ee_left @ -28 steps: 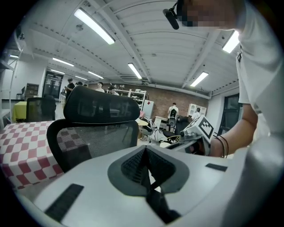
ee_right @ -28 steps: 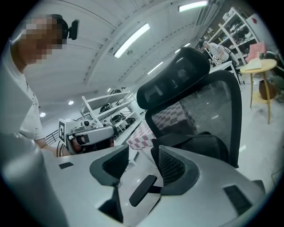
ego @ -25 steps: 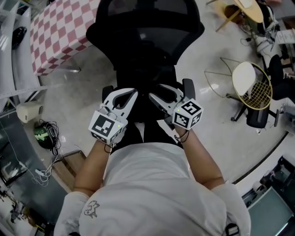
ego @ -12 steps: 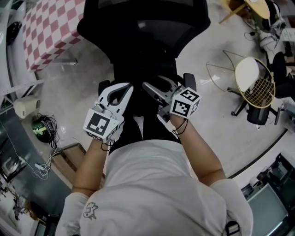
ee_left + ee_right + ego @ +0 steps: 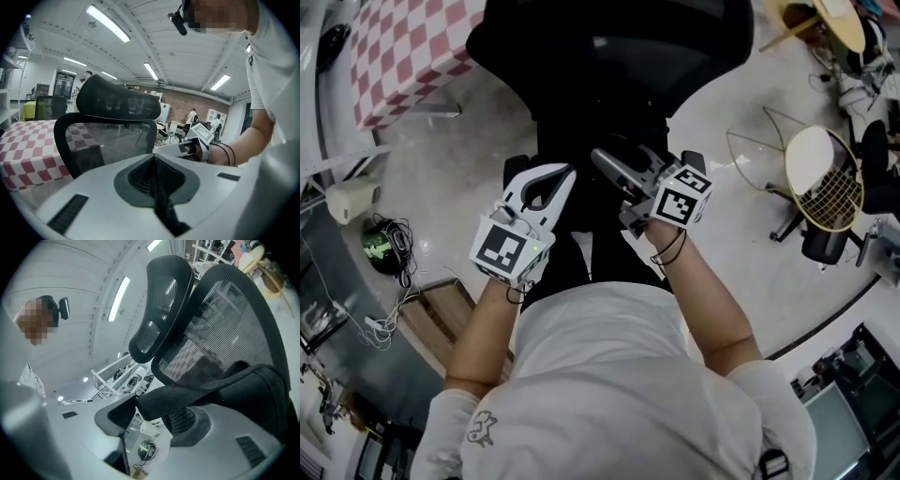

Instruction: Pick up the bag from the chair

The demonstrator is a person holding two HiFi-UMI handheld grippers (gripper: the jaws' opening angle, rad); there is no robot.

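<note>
Presently, soft black bag (image 5: 262, 392), likely light: take by webbing strap (image 5: 187, 395) crossing spread right tool (image 5: 155, 420); left tool (image 5: 153, 161) pressed together.

The bag (image 5: 262, 394) is a soft black bulk lying low against the mesh back of the black office chair (image 5: 234, 319), just ahead and to the right of the right gripper (image 5: 152, 423). Its woven black strap (image 5: 187, 397) stretches leftward from the bag and crosses the gap between that gripper's parted jaws. The chair stands upright, its curved headrest (image 5: 161, 301) rising beyond the bag.
</note>
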